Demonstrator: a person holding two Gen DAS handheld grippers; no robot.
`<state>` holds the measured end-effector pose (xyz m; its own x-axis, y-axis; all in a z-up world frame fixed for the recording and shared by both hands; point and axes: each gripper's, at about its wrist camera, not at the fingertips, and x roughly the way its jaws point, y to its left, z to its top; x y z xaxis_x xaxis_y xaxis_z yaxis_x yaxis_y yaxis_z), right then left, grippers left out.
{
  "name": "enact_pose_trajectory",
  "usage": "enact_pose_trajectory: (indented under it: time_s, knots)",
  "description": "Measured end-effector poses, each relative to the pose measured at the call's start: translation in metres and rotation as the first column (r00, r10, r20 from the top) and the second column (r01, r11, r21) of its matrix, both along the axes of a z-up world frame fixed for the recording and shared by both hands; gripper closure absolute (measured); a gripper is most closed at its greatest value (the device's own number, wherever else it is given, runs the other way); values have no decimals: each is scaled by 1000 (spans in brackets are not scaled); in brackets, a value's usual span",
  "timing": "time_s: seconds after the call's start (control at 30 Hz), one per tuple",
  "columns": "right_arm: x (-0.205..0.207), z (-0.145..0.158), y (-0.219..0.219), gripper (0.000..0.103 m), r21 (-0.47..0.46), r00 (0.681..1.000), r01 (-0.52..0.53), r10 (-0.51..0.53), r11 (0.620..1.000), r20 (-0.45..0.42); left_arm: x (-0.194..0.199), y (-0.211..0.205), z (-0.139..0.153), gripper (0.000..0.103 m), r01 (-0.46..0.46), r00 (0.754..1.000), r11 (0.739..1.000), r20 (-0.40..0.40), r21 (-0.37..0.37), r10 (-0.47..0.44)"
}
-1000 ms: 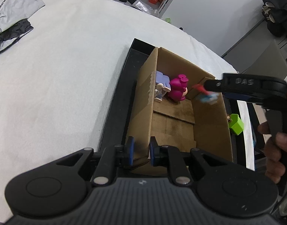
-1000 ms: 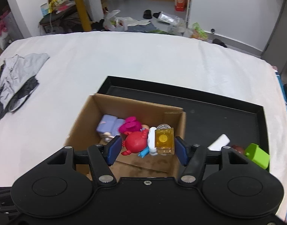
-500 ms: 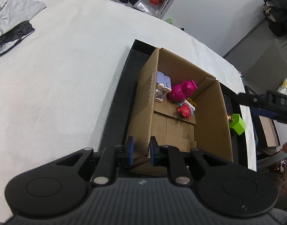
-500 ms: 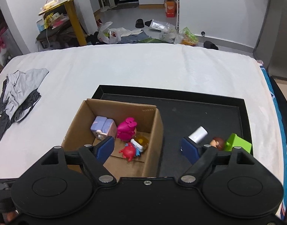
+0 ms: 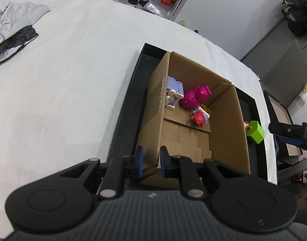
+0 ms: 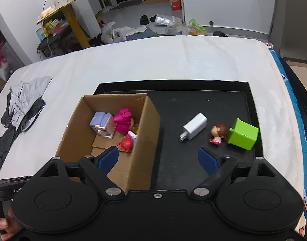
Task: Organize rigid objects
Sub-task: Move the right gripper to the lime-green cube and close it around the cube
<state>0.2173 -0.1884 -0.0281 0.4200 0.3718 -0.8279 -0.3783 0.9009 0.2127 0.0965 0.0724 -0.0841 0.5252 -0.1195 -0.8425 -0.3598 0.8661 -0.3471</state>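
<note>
1. White cloth point(image 6: 173, 64) covers the work surface; a black tray point(image 6: 193, 86) sits on it, with grey clothes point(image 6: 27, 100) off to the far left and a cluttered floor beyond
2. Inside the tray's left part stands an open box point(image 6: 145, 136)
3. Already in the box: a lilac toy point(image 6: 100, 121), a pink figure point(image 6: 122, 121), a red toy point(image 6: 126, 143) and a yellow piece point(image 5: 206, 108) tucked against the right wall
4. Left gripper point(image 5: 150, 161) is clenched on the box's near wall, pads on either side of the cardboard, steadying it
5. Right gripper point(image 6: 158, 158) has its jaws released; they have just been opening and nothing sits between the pads, which straddle the box's right wall from above
6. Left on the bare tray: a white charger point(image 6: 193, 129), a small doll point(image 6: 218, 132) and a green cube point(image 6: 242, 134), doll and cube touching, charger just beside them
7. Judged from this, the sorting is past halfway, with four things boxed and three to go
8. Likely next pick is the charger, nearest the open jaws
</note>
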Motion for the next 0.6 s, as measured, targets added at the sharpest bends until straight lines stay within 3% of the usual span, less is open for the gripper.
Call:
enact_pose_trajectory:
  time_s: [0.6]
  knots:
    - [-7, -19, -69, 11, 97, 995, 99, -98, 990, -22, 2, -8, 1, 87, 4, 1000, 1000, -9, 29, -4]
